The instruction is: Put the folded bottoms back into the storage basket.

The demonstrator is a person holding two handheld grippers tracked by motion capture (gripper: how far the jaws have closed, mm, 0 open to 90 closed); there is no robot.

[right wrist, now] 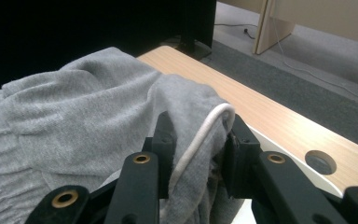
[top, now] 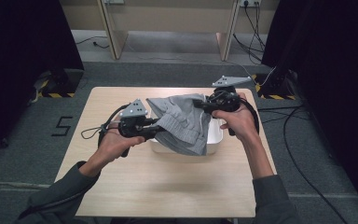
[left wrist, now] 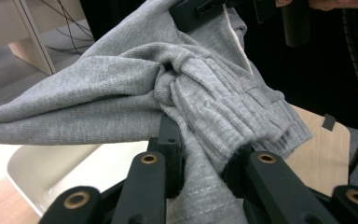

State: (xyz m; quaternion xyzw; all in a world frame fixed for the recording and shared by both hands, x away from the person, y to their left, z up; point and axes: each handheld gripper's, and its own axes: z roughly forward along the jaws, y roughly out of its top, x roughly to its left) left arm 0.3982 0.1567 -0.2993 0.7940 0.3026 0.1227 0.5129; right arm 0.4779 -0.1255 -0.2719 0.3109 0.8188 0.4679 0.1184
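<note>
A grey knitted garment (top: 182,122) with a ribbed cuff hangs stretched between both grippers above a white tub (top: 214,140). My left gripper (top: 156,127) is shut on the garment's ribbed end (left wrist: 205,107) at the left. My right gripper (top: 200,103) is shut on the other end, where a white cord (right wrist: 200,135) runs along the hem of the cloth (right wrist: 88,112). In the left gripper view the right gripper's black jaws (left wrist: 200,11) pinch the cloth farther off. The cloth droops into the tub and over its front rim.
The tub sits at the middle of a light wooden table (top: 168,186); its white wall (left wrist: 51,163) lies under the cloth. A round hole (right wrist: 320,162) marks the tabletop near the tub. Cables (top: 303,154) trail over the grey carpet at the right.
</note>
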